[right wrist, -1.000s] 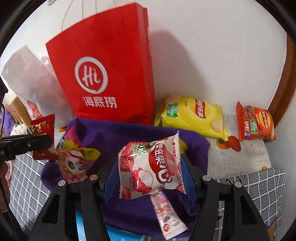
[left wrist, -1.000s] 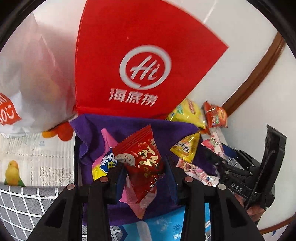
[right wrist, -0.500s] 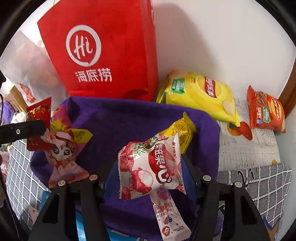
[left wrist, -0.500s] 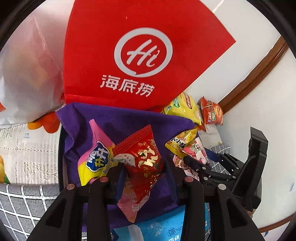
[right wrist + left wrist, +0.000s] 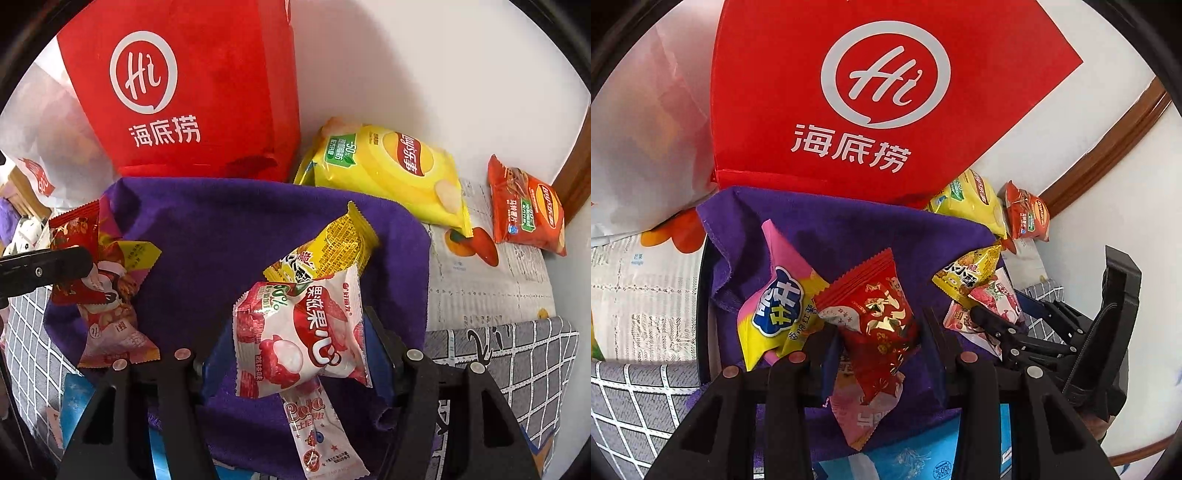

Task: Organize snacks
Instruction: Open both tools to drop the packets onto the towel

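My left gripper point(image 5: 879, 336) is shut on a red foil snack packet point(image 5: 875, 314), held just above a basket lined with purple cloth point(image 5: 849, 229). My right gripper point(image 5: 299, 343) is shut on a white and red lychee packet point(image 5: 306, 332) over the right side of the same cloth. In the basket lie a pink and yellow packet point(image 5: 779, 302), a small yellow packet point(image 5: 332, 247), a pink stick packet point(image 5: 317, 424) and a cartoon-print packet point(image 5: 110, 325). In the left wrist view the right gripper point(image 5: 982, 317) stands close by on the right.
A tall red paper bag point(image 5: 184, 92) stands behind the basket against the white wall. A yellow chips bag point(image 5: 388, 166) and an orange chips bag point(image 5: 524, 210) lie at the back right on a printed cloth. A white plastic bag point(image 5: 646, 129) is at the left.
Both grippers have sunk toward the purple cloth, each still holding its packet. The basket and its snacks look nearer and larger in both views.
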`<state>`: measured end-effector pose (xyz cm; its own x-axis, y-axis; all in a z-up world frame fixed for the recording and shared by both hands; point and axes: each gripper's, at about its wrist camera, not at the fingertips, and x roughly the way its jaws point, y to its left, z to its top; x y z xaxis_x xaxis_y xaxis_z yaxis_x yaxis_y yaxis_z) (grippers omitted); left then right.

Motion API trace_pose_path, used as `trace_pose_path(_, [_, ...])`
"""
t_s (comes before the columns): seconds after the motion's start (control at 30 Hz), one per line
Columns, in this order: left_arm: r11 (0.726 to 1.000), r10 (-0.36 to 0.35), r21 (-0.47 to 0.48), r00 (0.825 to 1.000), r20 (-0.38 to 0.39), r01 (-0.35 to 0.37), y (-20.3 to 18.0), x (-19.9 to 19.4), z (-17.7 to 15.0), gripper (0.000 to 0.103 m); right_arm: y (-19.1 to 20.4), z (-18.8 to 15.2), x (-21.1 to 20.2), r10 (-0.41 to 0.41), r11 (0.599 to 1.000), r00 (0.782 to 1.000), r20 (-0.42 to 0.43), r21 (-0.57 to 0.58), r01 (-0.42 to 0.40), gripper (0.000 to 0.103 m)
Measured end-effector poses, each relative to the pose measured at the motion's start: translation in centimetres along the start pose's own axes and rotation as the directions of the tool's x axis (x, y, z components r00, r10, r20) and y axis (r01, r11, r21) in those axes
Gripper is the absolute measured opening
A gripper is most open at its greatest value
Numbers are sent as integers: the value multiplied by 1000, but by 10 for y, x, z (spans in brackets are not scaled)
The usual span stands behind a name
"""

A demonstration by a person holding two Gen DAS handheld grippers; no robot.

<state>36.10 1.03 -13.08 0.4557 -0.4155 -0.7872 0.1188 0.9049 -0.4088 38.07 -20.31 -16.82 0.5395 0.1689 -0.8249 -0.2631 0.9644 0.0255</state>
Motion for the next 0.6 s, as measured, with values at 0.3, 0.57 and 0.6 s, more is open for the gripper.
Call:
trace_pose_path(0.3, [1000, -7, 20, 1000, 2, 6, -8, 3, -1, 55, 4, 1, -12, 20, 1000, 999, 41, -19, -19, 71])
trace_pose_path(0.57, [997, 34, 61, 999, 41, -37, -20, -7, -2, 75, 7, 4, -36, 30, 999, 994, 108, -21, -28, 77])
trace_pose_path(0.6, [997, 33, 64, 999, 42, -35, -20, -9, -2, 75, 8, 4, -38, 28, 999, 993, 115, -20, -26, 77])
